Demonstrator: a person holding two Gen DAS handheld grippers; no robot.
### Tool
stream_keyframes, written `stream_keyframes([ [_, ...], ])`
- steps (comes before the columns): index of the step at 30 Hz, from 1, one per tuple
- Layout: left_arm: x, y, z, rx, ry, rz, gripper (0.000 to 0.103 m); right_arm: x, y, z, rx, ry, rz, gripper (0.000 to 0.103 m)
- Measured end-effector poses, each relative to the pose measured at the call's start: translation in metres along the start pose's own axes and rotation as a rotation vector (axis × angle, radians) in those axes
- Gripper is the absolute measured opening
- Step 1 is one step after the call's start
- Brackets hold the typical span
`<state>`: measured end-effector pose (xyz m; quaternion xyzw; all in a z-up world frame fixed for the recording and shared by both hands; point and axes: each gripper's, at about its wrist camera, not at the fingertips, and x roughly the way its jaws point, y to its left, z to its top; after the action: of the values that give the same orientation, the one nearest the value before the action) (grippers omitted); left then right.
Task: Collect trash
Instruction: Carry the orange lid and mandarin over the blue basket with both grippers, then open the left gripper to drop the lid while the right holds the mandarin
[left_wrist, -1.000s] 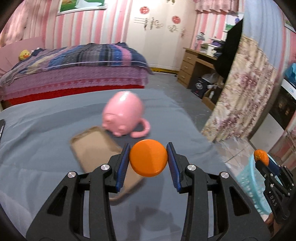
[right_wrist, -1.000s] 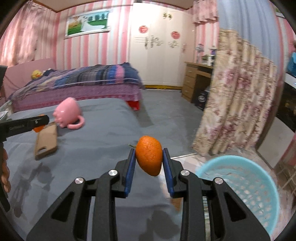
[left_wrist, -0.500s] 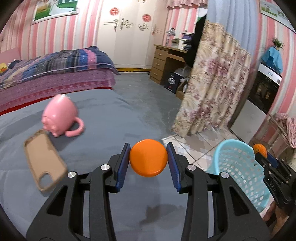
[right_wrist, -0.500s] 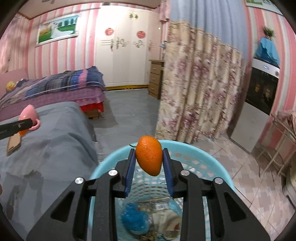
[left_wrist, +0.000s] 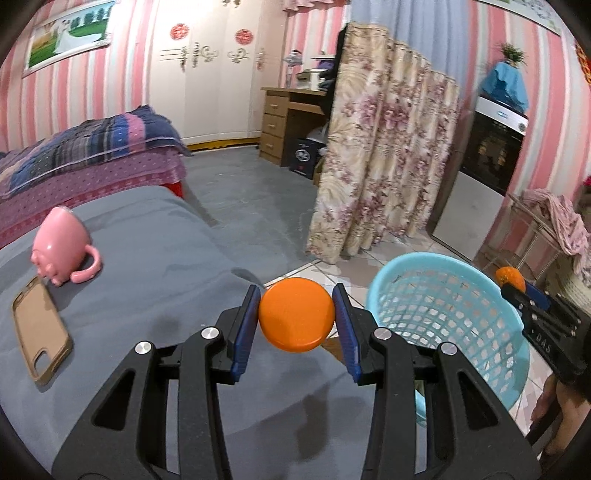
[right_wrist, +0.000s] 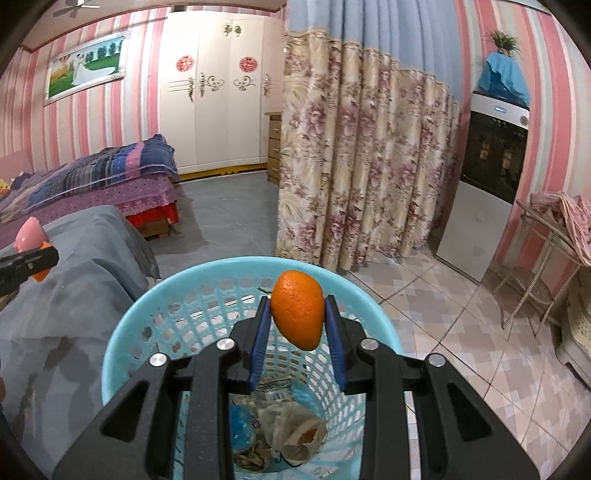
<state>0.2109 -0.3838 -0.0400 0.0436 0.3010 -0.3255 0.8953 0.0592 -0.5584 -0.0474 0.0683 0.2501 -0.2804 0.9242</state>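
Both views have swung from the bed toward the basket. Left view: my left claw (left_wrist: 296, 319) clamps a smooth, hard-looking orange disc (left_wrist: 296, 314) by its edges, short of the basket (left_wrist: 448, 325). Right view: my right claw (right_wrist: 297, 334) pinches a soft, light orange peel (right_wrist: 297, 309) over the basket (right_wrist: 122, 339); gentle grip suffices.

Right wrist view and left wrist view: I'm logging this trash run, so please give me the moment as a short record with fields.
left gripper: jaws shut on smooth orange disc, over the edge of the grey bed
right gripper: jaws shut on orange fruit, above the basket opening
basket: light blue plastic mesh, on the tiled floor beside the bed
basket contents: blue wrapper, crumpled scraps
left on bed: pink mug on its side, tan phone case
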Motion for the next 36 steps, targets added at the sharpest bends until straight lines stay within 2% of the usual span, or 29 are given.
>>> stream_keyframes([
  [3,0.001,-0.003,-0.003,0.006,-0.014,-0.066,0.039,-0.004,-0.006,-0.002,0.01,-0.008,-0.015,0.03],
  [7,0.0,-0.003,-0.003,-0.033,-0.03,-0.152,0.039,-0.008,-0.011,-0.005,0.014,-0.021,-0.021,0.03],
  [16,0.015,-0.041,-0.008,0.037,0.002,-0.157,0.039,-0.01,-0.03,-0.015,0.035,-0.018,-0.039,0.03],
  [21,0.029,-0.078,-0.014,0.083,0.028,-0.173,0.039,-0.008,-0.041,-0.019,0.055,-0.008,-0.056,0.03],
  [29,0.04,-0.119,-0.022,0.175,0.019,-0.139,0.04,-0.01,-0.049,-0.031,0.069,0.004,-0.064,0.03],
  [31,0.042,-0.115,-0.021,0.154,0.027,-0.125,0.046,-0.01,-0.05,-0.032,0.073,0.007,-0.064,0.03],
  [33,0.041,-0.107,-0.018,0.115,0.019,-0.135,0.063,-0.01,-0.05,-0.032,0.075,0.004,-0.066,0.03],
  [36,0.036,-0.099,-0.016,0.095,0.001,-0.133,0.077,-0.008,-0.048,-0.03,0.073,0.003,-0.066,0.03],
])
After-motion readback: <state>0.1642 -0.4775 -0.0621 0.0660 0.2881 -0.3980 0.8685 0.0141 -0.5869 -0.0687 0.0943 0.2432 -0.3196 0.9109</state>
